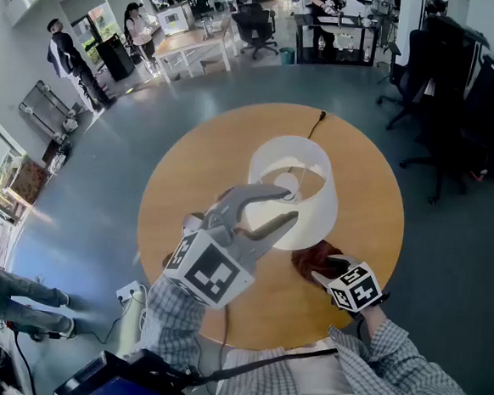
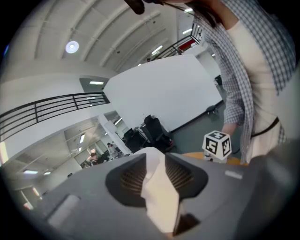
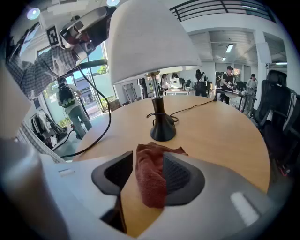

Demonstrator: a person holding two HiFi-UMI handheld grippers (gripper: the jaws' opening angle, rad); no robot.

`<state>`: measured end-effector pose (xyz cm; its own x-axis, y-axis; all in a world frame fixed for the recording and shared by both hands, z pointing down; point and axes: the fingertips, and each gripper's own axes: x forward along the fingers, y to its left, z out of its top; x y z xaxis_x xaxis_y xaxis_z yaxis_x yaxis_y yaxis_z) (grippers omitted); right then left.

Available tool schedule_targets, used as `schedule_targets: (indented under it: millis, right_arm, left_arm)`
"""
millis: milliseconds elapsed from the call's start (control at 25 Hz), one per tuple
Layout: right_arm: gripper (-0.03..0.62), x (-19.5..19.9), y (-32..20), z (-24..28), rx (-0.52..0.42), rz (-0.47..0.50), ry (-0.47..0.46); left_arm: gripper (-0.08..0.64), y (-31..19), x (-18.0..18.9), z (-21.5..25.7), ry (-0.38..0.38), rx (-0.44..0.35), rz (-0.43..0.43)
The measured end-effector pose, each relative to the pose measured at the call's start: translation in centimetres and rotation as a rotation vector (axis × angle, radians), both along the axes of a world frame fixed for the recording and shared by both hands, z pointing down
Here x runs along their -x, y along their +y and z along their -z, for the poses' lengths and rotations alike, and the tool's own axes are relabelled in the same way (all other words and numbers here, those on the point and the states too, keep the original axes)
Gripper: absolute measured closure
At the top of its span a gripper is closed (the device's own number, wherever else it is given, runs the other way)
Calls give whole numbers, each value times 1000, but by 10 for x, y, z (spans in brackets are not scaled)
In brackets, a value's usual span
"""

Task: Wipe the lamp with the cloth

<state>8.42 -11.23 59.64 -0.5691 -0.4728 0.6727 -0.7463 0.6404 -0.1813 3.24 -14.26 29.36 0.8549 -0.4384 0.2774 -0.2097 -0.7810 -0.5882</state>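
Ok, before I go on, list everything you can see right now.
table: one, round, wood, centre
lamp: one, white shade, black base, on table
cord: one, black, from lamp over the table's far edge
cloth: one, red, in front of lamp's base
chairs: several, black, right of table
people: several, far side of room
left gripper: one, grey, shut on lamp's shade rim
right gripper: one, grey, shut on cloth

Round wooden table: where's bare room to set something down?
Bare: the right side of the round wooden table, between the white lampshade and the rim; also the far-left arc. The black cord crosses the far edge. Crowded near side: left gripper on the lampshade, right gripper holding the red cloth.
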Motion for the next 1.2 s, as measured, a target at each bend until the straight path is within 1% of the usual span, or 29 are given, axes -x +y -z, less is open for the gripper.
schedule_targets:
  millis: [80,200,240,280,360,400,520,640,760,920,1000,1120,1200]
  right_arm:
    - [431,-7,-2,6,-19,-22,-8]
    - [499,-14,-3,16,-55,-60,-25]
    - [528,-15,-3,22,-77,-76,-33]
    - [581,-15,-3,30,-105,-93,-45]
    - [588,-9,-1,47,-159,-110,-78]
    - [588,-6,0,55,-178,-110,-95]
    - [588,3,5,71,-214,-95,-127]
    - [588,7,7,77,-220,-89,-154]
    - [588,12,11,79,-215,-91,-172]
    - [588,23,13,85,-223,-70,-188]
    - [588,26,15,83,-216,-67,-196]
    - [588,28,20,75,-197,-58,-199]
    - [588,29,24,69,-186,-54,-202]
  left_arm:
    - [481,3,8,3,68,31,35]
    - [520,6,23,-3,134,94,94]
    - [540,7,29,-8,162,123,114]
    - [551,9,35,-15,194,157,135]
    - [555,14,47,-33,254,237,174]
    - [555,18,51,-44,271,279,189]
    - [555,32,53,-78,275,387,210]
    - [555,43,48,-107,284,471,225]
    - [555,48,43,-137,271,533,250]
    - [555,49,38,-171,301,587,268]
    - [555,53,35,-188,298,614,268]
    - [555,63,31,-207,308,678,275]
    - [555,73,27,-218,294,728,276]
